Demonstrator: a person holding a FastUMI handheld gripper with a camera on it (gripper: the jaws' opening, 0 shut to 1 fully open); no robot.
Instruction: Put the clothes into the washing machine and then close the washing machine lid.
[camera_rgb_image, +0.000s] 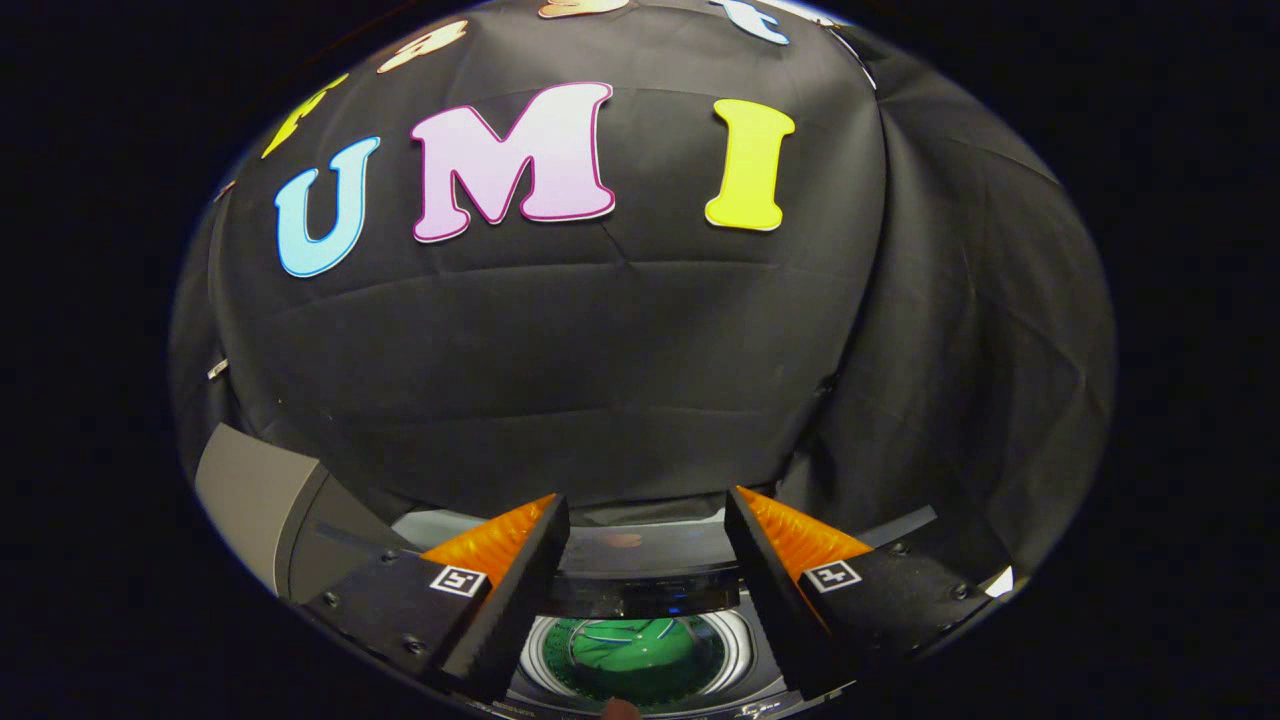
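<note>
We look down past the claw (647, 520) into the washing machine (640, 590), which sits low and just ahead of the fingers, its top showing in the gap between them. The tub opening is round, ringed by a pale, ribbed metal rim (738, 650). Inside the tub lies the clothing (640, 655), a bright green piece, bunched and softly folded, with a couple of lighter streaks across its upper part. It rests within the drum, below and between the two fingers, apart from both of them. Beyond the opening, a dark glossy band crosses the machine's top from one finger to the other, with a faint blue glint on it; it may be the lid (640, 560) or the control panel, and we cannot tell which. A grey corner of the machine's body (250, 490) shows out to the left of the left finger.

The claw's fingers (500, 590) stand wide apart, with the whole width of the tub opening visible in the gap. Nothing is held between them and neither finger touches the green garment or the rim, as far as we can see. Beyond the fingertips hangs the black cloth wall (600, 380) of the booth, creased in long folds.
</note>
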